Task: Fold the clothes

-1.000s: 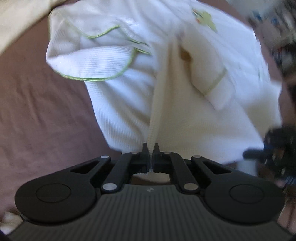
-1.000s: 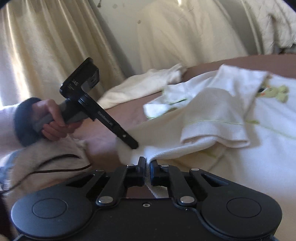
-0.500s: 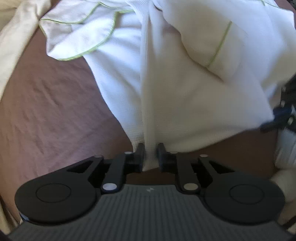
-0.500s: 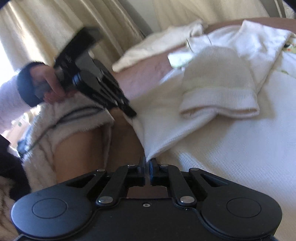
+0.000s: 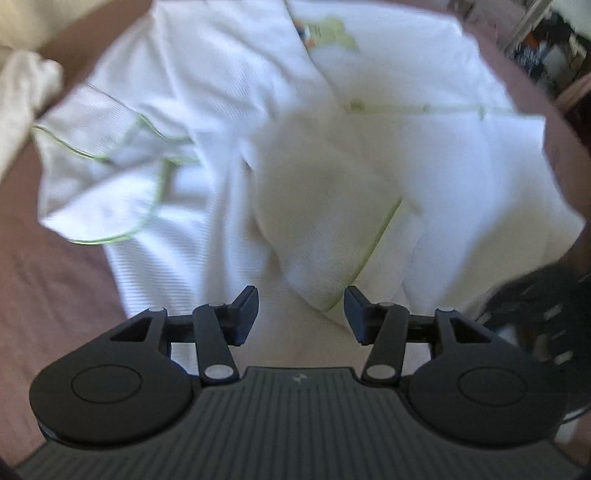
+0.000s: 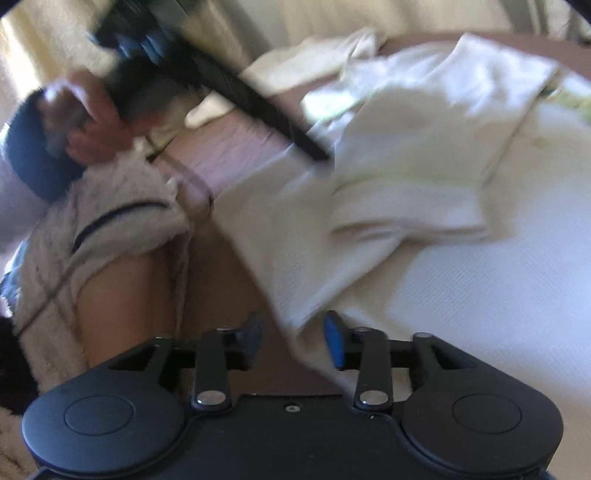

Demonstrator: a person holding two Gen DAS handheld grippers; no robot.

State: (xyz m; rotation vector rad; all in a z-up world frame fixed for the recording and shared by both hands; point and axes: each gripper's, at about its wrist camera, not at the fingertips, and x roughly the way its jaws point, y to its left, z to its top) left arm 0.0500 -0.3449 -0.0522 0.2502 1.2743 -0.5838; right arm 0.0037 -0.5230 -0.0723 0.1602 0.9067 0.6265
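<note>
A white waffle-knit garment (image 5: 325, 206) with thin green piping and a green frog patch lies spread on a brown bed cover (image 5: 55, 288). Its sleeve (image 5: 332, 229) is folded across the body. My left gripper (image 5: 301, 314) hovers over the garment's near edge, its jaws opening, the pads clear of the cloth. In the right wrist view the same garment (image 6: 424, 206) lies flat, and its lower corner sits loose between the opening jaws of my right gripper (image 6: 293, 339). The left gripper (image 6: 236, 85), held by a hand (image 6: 85, 122), shows there at upper left over the garment's edge.
A cream cloth (image 5: 26, 96) lies bunched at the far left of the bed. Pale curtains (image 6: 314, 22) hang behind. A person's fleecy garment and bare leg (image 6: 122, 295) are at the bed's near side. Cluttered shelves (image 5: 546, 44) stand beyond the bed's far corner.
Both grippers had the garment's lower edge pinched; their jaws have now spread and let it go. The left gripper has shifted over the garment, which now lies flat.
</note>
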